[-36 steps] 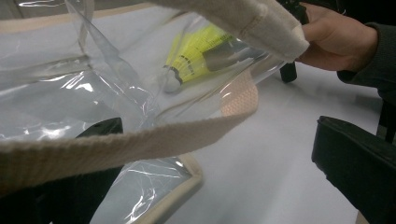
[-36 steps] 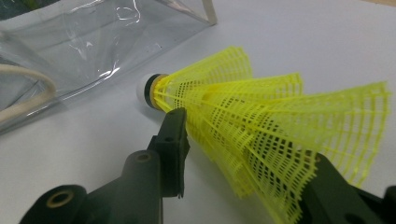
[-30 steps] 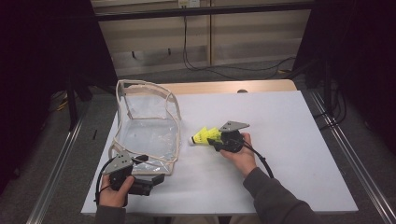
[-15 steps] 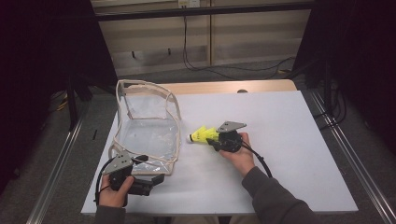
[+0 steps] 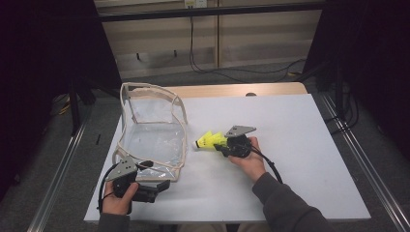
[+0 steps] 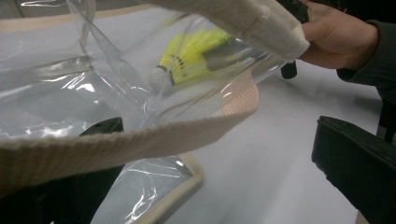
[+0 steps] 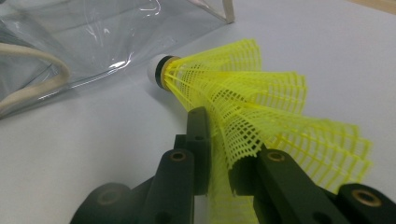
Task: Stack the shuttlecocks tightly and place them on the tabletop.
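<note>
A yellow shuttlecock (image 5: 209, 140) lies on the white table with its white cork tip toward a clear plastic bag (image 5: 154, 135) with beige trim. My right gripper (image 5: 220, 145) is shut on the mesh skirt of the shuttlecock (image 7: 243, 88); its jaws have just been closing and the mesh is squeezed between them (image 7: 219, 144). At the bag's near corner my left gripper (image 5: 164, 187) stands open, jaws wide apart (image 6: 215, 135). The bag's beige rim (image 6: 140, 140) drapes over one jaw, and the shuttlecock (image 6: 196, 58) shows through the clear plastic.
The white table (image 5: 300, 145) has bare surface to the right of and behind my right hand. A wooden strip runs along its far edge. Metal rails flank the table on both sides, and dark floor with cables lies beyond.
</note>
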A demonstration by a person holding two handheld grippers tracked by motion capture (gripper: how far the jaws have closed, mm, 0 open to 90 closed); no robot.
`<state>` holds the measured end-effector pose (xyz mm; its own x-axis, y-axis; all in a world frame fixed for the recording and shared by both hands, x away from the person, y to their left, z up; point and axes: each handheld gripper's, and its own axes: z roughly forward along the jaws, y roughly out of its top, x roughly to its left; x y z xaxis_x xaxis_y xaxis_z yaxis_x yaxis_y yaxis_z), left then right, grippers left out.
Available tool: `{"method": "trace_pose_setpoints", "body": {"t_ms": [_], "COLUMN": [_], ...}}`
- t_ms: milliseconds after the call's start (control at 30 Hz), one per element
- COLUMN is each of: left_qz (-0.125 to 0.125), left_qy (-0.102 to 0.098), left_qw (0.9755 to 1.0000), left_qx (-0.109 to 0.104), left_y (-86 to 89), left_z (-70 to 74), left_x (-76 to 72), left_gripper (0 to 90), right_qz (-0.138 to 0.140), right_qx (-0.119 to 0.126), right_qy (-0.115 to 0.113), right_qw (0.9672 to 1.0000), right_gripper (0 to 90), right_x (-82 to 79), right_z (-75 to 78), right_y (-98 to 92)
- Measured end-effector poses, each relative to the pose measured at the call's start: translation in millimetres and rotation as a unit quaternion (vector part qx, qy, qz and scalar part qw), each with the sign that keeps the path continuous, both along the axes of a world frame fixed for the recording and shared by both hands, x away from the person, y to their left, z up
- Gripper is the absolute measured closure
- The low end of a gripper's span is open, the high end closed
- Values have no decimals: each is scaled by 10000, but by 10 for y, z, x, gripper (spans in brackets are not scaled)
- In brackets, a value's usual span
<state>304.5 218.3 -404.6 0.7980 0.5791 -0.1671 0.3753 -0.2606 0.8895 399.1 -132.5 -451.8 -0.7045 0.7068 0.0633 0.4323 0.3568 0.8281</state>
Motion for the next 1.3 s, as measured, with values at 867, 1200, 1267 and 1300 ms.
{"method": "trace_pose_setpoints", "body": {"t_ms": [867,1200,1267,1300], "left_qz": [64,52,64,55], "left_qy": [-22,-45,-57,-28], "left_qw": [10000,9999,9999,9999], "left_qx": [64,112,96,91], "left_y": [-57,-68,-69,-68], "left_z": [-15,-26,-33,-36], "left_x": [-75,-83,-78,-78], "left_gripper": [36,36,36,36], "right_qz": [390,477,505,517], "right_qx": [56,94,94,114], "right_qy": [56,85,96,106], "right_qw": [9992,9988,9986,9985], "right_gripper": [813,812,811,810], "right_x": [-204,-235,-228,-225], "right_z": [77,72,57,52], "right_y": [-241,-191,-142,-115]}}
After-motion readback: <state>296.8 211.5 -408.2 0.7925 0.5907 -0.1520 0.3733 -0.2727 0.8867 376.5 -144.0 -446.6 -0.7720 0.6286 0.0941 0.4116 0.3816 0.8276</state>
